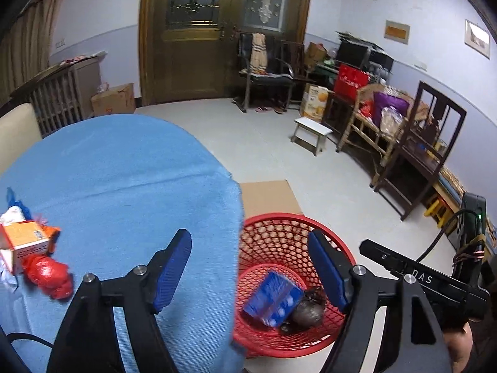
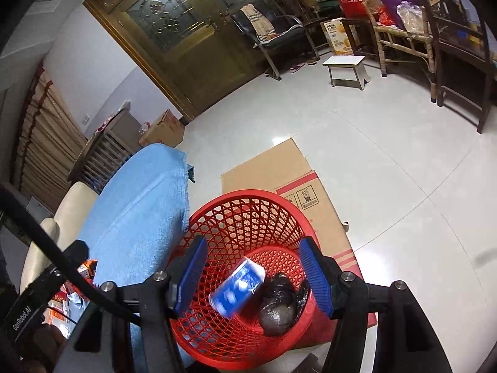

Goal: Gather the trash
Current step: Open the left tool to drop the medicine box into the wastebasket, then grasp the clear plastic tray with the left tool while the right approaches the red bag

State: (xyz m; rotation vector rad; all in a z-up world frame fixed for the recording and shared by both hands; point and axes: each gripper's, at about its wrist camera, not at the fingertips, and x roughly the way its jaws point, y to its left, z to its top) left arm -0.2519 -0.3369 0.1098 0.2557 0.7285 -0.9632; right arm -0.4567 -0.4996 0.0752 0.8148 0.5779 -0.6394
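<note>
A red mesh basket (image 1: 344,245) (image 2: 217,214) stands on the floor beside the blue-covered table (image 1: 124,171) (image 2: 139,205). Inside it lie a blue packet (image 1: 273,298) (image 2: 239,286), blurred, and a dark bagged lump (image 1: 307,310) (image 2: 276,310). My right gripper (image 2: 253,273) is open and empty, right above the basket. My left gripper (image 1: 250,273) is open and empty, straddling the table edge and the basket. On the table at the left lie a crumpled red wrapper (image 1: 46,273), an orange box (image 1: 25,239) and a white-and-blue scrap (image 1: 14,209).
Flattened cardboard (image 1: 267,195) (image 2: 279,168) lies under the basket. A small white stool (image 1: 310,132) (image 2: 344,66), chairs (image 1: 267,71) and cluttered furniture line the far wall. A wooden door (image 1: 192,37) is at the back. The right gripper's body (image 1: 419,279) shows in the left wrist view.
</note>
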